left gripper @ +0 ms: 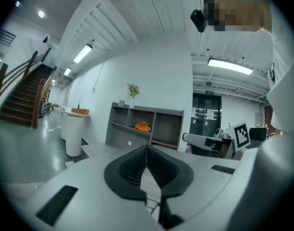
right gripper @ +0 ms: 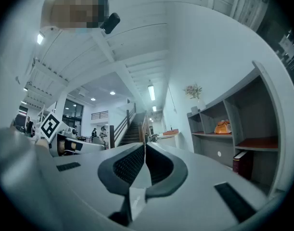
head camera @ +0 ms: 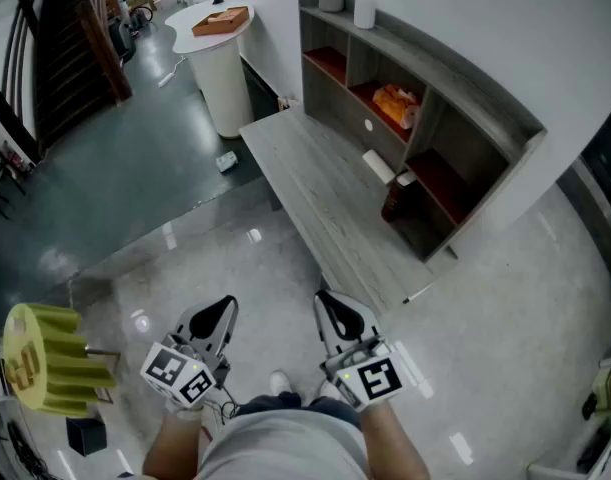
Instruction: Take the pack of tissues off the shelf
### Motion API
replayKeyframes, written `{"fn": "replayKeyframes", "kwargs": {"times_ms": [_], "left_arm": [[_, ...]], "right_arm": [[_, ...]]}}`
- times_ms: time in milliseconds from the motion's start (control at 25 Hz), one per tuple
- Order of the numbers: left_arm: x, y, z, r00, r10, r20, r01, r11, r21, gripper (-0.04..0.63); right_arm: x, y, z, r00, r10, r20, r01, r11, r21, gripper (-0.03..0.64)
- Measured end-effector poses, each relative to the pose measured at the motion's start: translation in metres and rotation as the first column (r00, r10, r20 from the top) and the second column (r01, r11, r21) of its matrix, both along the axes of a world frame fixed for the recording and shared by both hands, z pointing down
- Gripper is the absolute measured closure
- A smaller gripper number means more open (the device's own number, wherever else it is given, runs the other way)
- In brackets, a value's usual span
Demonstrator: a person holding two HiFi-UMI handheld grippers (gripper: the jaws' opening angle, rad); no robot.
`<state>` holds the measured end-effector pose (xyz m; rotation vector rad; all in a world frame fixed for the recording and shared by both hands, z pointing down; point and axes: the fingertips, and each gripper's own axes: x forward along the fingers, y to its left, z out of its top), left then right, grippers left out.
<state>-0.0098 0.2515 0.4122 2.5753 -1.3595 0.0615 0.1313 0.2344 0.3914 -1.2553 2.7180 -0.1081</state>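
Observation:
The pack of tissues is orange and lies in the middle upper compartment of the grey shelf unit. It also shows in the left gripper view as the tissue pack and in the right gripper view as the tissue pack. Both grippers are held low near the person's body, far from the shelf. The left gripper is shut with nothing between its pads. The right gripper is likewise shut and empty.
The shelf stands on a long grey bench against the wall. A white roll and a dark red book sit in the lower compartments, a white vase on top. A round white pedestal table stands beyond, stairs at far left.

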Motion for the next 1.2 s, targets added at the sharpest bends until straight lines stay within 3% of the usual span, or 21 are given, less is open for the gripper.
{"fn": "replayKeyframes", "kwargs": {"times_ms": [440,720,960,1200], "left_arm": [[-0.046,-0.012,0.007,0.996,0.083,-0.023,-0.082,0.996,0.024,0.58],[-0.078,-0.02,0.011,0.995,0.093,-0.028,-0.092,0.995,0.026,0.58],[-0.095,-0.047,0.02,0.998,0.067,-0.024,-0.066,0.998,0.014,0.58],[-0.11,-0.108,0.03,1.0,0.024,-0.008,-0.024,1.0,-0.01,0.58]], "right_arm": [[-0.049,-0.003,0.005,0.997,0.074,-0.026,-0.074,0.997,0.023,0.592],[-0.055,-0.011,0.016,0.991,0.135,-0.027,-0.135,0.991,-0.003,0.591],[-0.06,-0.051,0.029,0.99,0.139,0.009,-0.139,0.99,-0.041,0.591],[-0.075,-0.12,0.035,0.995,0.095,0.029,-0.094,0.994,-0.048,0.591]]}}
